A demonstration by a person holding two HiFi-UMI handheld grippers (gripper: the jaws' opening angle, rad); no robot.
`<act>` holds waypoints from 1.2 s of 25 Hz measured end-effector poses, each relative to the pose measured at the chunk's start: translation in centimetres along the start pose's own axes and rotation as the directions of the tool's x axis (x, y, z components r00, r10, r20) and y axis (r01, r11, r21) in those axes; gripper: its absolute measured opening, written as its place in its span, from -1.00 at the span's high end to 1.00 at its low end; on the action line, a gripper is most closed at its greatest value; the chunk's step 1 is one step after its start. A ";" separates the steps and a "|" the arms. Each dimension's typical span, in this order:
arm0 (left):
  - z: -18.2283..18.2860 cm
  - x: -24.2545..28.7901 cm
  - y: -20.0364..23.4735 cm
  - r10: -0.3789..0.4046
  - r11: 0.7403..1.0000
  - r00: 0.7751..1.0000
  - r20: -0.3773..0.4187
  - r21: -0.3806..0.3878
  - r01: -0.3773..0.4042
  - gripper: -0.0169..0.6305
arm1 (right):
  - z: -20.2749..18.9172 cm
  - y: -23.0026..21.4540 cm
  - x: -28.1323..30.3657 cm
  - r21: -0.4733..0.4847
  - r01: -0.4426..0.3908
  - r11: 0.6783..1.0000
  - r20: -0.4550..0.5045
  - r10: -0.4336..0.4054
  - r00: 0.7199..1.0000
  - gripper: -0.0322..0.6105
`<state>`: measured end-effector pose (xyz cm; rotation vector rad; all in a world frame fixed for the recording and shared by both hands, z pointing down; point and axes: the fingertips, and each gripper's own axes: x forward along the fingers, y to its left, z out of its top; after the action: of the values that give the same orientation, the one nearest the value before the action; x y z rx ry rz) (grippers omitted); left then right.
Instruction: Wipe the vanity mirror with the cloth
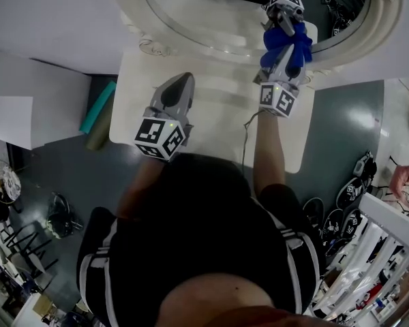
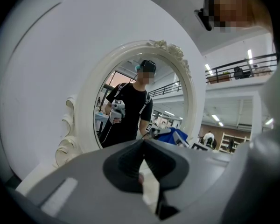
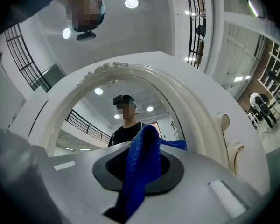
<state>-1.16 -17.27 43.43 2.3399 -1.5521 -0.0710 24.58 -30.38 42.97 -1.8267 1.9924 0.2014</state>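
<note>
- I am clamping my right gripper (image 1: 283, 34) on the blue cloth (image 3: 140, 171); the fabric is bunching up between the jaws and spilling out over them.
- I am holding the cloth up at the lower edge of the oval vanity mirror (image 1: 211, 12), just beside the glass; I cannot tell whether it is touching.
- I am keeping my left gripper (image 1: 180, 82) low over the white vanity table (image 1: 211, 125), well apart from the cloth, jaws together with nothing between them.
- The mirror's white carved frame (image 2: 86, 111) is facing both grippers, and my reflection is showing in the glass.
</note>
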 end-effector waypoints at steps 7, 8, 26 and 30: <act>-0.1 -0.9 0.0 0.024 1.000 1.000 0.017 -0.002 -0.024 0.92 | 0.8 0.1 -0.1 -0.005 -0.023 1.000 0.024 0.023 0.999 0.77; -0.1 -1.0 0.1 0.027 1.000 0.999 0.020 -0.002 -0.027 0.92 | 0.9 0.3 -0.1 -0.008 -0.027 1.000 0.028 0.027 0.999 0.77; 2.3 -4.9 6.1 0.080 0.997 0.994 0.067 -0.025 -0.079 0.91 | 2.5 11.9 2.7 -0.078 -0.169 0.982 0.090 0.176 0.980 0.79; 2.2 -5.0 6.6 0.092 0.995 0.993 0.077 -0.036 -0.089 0.92 | 2.3 14.3 3.2 -0.117 -0.231 0.966 0.091 0.242 0.966 0.79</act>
<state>-9.54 -15.60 42.65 2.2637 -1.6798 -0.1672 10.96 -30.67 37.09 -1.5983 2.1582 0.4725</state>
